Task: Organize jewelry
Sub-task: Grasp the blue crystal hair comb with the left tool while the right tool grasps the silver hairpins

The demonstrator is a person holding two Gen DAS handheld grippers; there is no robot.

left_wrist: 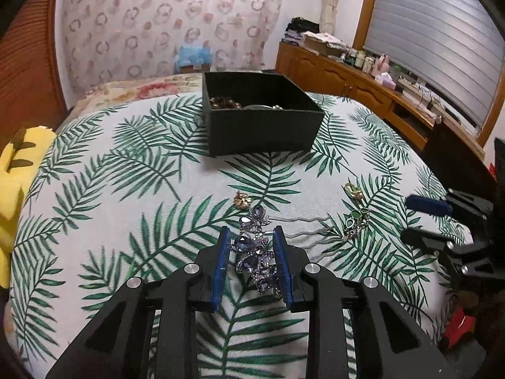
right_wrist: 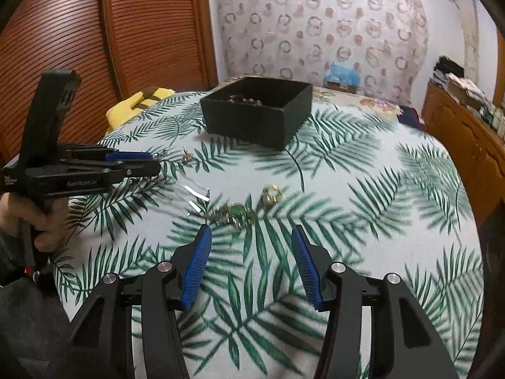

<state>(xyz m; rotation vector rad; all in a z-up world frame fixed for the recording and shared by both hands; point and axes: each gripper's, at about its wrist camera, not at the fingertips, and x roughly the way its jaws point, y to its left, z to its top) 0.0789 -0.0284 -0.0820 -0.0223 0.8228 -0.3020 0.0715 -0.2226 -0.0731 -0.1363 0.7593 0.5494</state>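
Observation:
A purple jewelled hair comb [left_wrist: 254,252] lies on the leaf-print cloth [left_wrist: 126,189], between the blue pads of my left gripper [left_wrist: 251,232], which straddles it with jaws partly open, not clamped. Its silver prongs [left_wrist: 303,230] point right. A gold flower earring [left_wrist: 241,199], a gold ring [left_wrist: 353,189] and a green-stone piece [left_wrist: 356,221] lie nearby. My right gripper [right_wrist: 251,230] is open and empty just short of the green-stone piece [right_wrist: 240,213] and gold ring [right_wrist: 272,194]. The black box [left_wrist: 262,117] holds beads at the back; it also shows in the right wrist view [right_wrist: 257,110].
A yellow plush [left_wrist: 12,195] sits at the cloth's left edge. A wooden sideboard [left_wrist: 363,82] with clutter runs along the right. A slatted wooden door [right_wrist: 94,31] stands behind on the left. My left gripper shows in the right wrist view [right_wrist: 151,161].

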